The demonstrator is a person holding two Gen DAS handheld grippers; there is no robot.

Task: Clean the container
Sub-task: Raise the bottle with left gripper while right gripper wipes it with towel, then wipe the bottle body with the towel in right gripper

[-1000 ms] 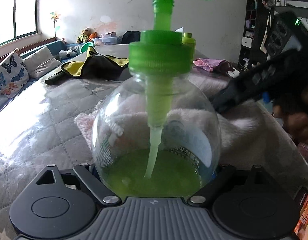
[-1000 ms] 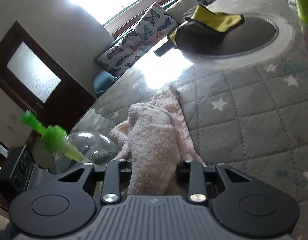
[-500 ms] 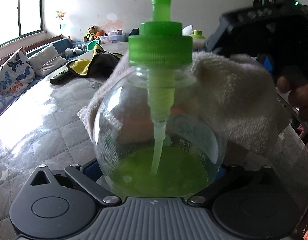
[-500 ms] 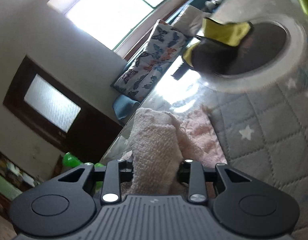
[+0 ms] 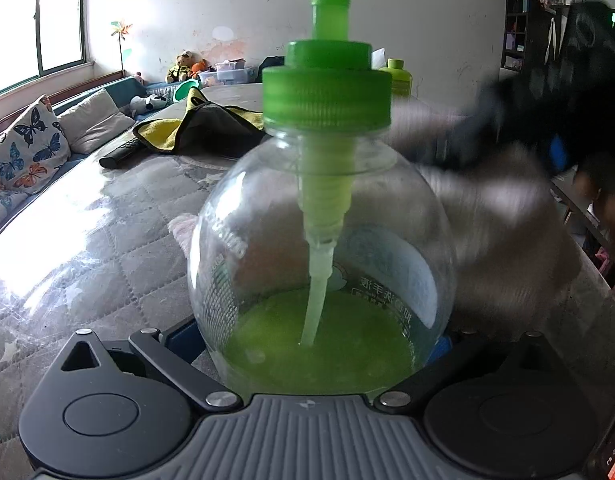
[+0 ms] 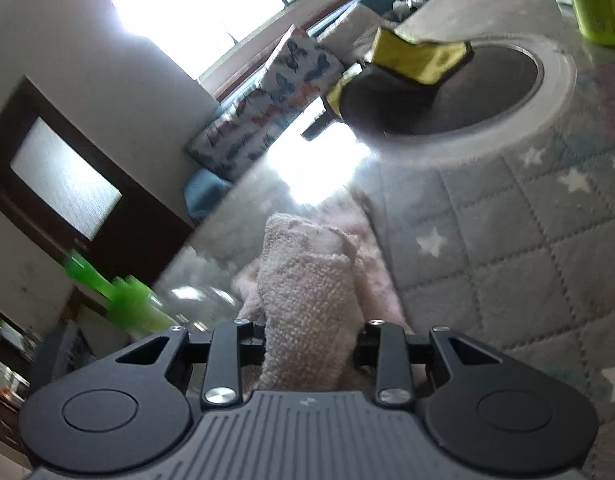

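Quilted grey star-print cover under clear sheet as work surface; strong window glare across it. Step in hand, by judgement: wiping outside of container with cloth. Clear round pump bottle, green cap and pump, some green liquid at bottom, upright between jaws of left gripper; jaws spread as wide as they go around its base; pads hidden behind body, so cannot tell whether pressing or just cradling. Right gripper pinching pink towel, jaws nearly together on folded wad. From left wrist view, right gripper and towel a blurred mass at right shoulder of bottle, apparently at or just beside glass; contact not resolvable. From right wrist view, bottle low at left, blurred, tilted by camera angle. Next move, likely: towel pressed to curved wall and swept round, bottle steadied against push; risk of bottle tipping or spinning if left jaws not firm. Round raised disc further back on surface, yellow-and-grey cloth draped on it; second green bottle beyond. Sofa with butterfly cushion along window; soft toys on far ledge; dark shelving at right.
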